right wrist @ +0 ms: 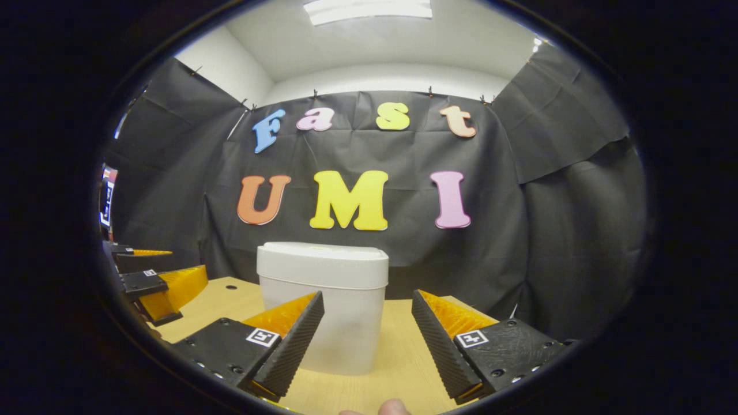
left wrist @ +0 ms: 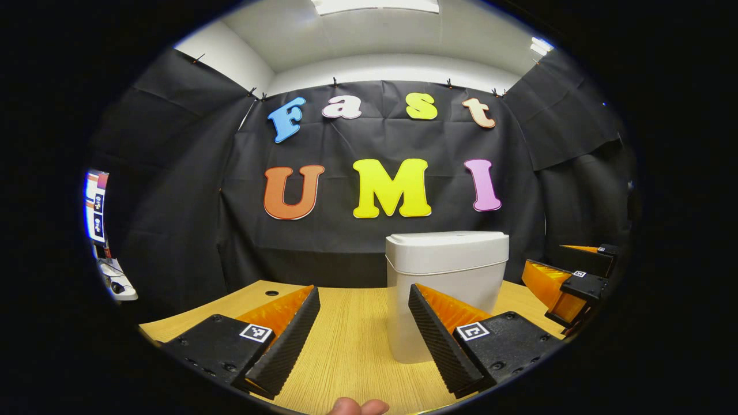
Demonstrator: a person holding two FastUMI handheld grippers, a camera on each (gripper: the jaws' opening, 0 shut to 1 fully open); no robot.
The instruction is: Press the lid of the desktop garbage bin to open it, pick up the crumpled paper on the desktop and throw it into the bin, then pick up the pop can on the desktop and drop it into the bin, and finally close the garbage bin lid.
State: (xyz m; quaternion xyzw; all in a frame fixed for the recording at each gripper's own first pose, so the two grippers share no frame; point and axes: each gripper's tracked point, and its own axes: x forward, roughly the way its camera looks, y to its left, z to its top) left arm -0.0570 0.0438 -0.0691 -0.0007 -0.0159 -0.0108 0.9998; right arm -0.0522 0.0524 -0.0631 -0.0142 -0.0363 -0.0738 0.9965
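The biggest thing I have in front of me is the wooden desktop (left wrist: 351, 340), pale with a straight grain, running back to the black cloth wall; a small dark round hole (left wrist: 271, 293) sits near its far left edge in the left gripper view. On it stands the garbage bin (left wrist: 447, 288), a white plastic tub with rounded corners, upright, lid (left wrist: 447, 238) down and flush on the rim. I can read no brand or lettering on its front from either camera. In the right gripper view the same bin (right wrist: 331, 311) stands a little left of centre, its lid (right wrist: 323, 253) likewise closed.

My left gripper (left wrist: 364, 314) has its fingers spread wide with nothing between them; the bin's lower left corner shows behind the inner edge of the finger on the right side of that view. My right gripper (right wrist: 368, 317) is spread just as wide and empty, with the bin seen through the gap and behind the left-hand finger. Each gripper also appears at the edge of the other's view, off to the bin's side.

Each finger block carries a small square black-and-white marker tag (left wrist: 256, 332), a coded pattern rather than words. A fingertip (left wrist: 357, 407) of the holding hand peeks in at the bottom edge.
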